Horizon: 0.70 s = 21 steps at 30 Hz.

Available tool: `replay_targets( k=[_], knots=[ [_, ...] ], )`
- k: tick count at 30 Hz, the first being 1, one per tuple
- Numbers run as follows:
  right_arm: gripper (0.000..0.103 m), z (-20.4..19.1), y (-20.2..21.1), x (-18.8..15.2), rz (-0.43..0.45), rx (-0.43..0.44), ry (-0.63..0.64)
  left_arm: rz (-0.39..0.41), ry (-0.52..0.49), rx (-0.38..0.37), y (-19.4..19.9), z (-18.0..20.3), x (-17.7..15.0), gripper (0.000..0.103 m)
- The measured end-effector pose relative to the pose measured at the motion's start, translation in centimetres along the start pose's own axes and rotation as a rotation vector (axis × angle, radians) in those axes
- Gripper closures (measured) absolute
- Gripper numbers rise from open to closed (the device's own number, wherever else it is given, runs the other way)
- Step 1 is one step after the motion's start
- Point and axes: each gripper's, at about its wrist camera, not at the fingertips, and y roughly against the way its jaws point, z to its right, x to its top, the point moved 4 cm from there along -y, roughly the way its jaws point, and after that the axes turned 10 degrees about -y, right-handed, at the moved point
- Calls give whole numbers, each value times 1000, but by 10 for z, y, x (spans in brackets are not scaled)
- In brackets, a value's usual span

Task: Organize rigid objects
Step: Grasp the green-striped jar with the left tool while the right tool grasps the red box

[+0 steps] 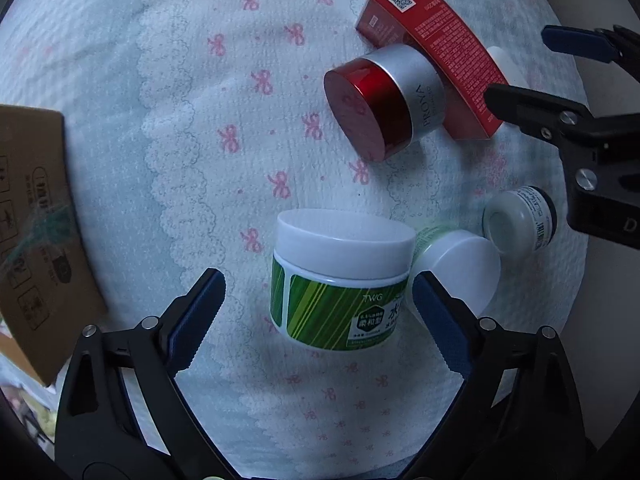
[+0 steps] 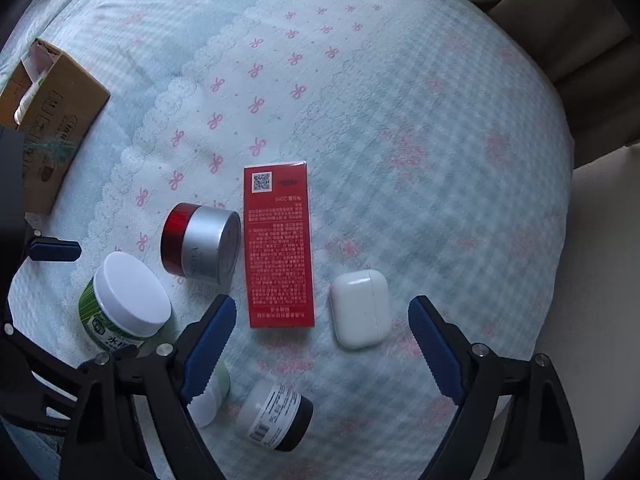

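Note:
A green jar with a white lid (image 1: 340, 280) (image 2: 124, 304) stands on the bedspread between the spread jaws of my open, empty left gripper (image 1: 316, 316). A second white-lidded jar (image 1: 456, 268) lies behind it, next to a small white bottle with a dark cap (image 1: 520, 216) (image 2: 276, 416). A red and silver jar (image 1: 384, 100) (image 2: 200, 240) lies on its side against a red box (image 1: 440, 52) (image 2: 280, 248). A white earbud case (image 2: 360, 308) lies just ahead of my open, empty right gripper (image 2: 320, 344), which also shows in the left wrist view (image 1: 516, 68).
An open cardboard box (image 1: 36, 232) (image 2: 52, 116) sits at the left on the light blue bedspread with pink bows (image 2: 400, 120). Brown fabric (image 2: 560, 20) lies past the bed's far right edge.

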Motion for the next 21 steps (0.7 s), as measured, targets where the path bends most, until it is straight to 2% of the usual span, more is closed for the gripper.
replay_targets(
  k=[2, 4, 8, 10, 17, 18, 21],
  knots=[
    [28, -2, -12, 4, -20, 8, 16, -13, 12, -18, -6, -1, 2, 11],
    [28, -4, -19, 8, -29, 43, 19, -26, 24, -33, -11, -2, 3, 12],
    [30, -8, -33, 15, -52, 58, 33, -58, 34, -71, -24, 0, 2, 21],
    [39, -12, -41, 19, -69, 79, 33, -67, 47, -92, -30, 0, 2, 21],
    [60, -25, -62, 24, -120, 123, 29, -53, 66, -108, -40, 1, 8, 27],
    [61, -25, -63, 26, -121, 119, 25, -42, 66, -115, -39, 2, 9, 34],
    [62, -23, -65, 26, -119, 130, -1, -34, 63, -111, -37, 5, 18, 34]
  ],
)
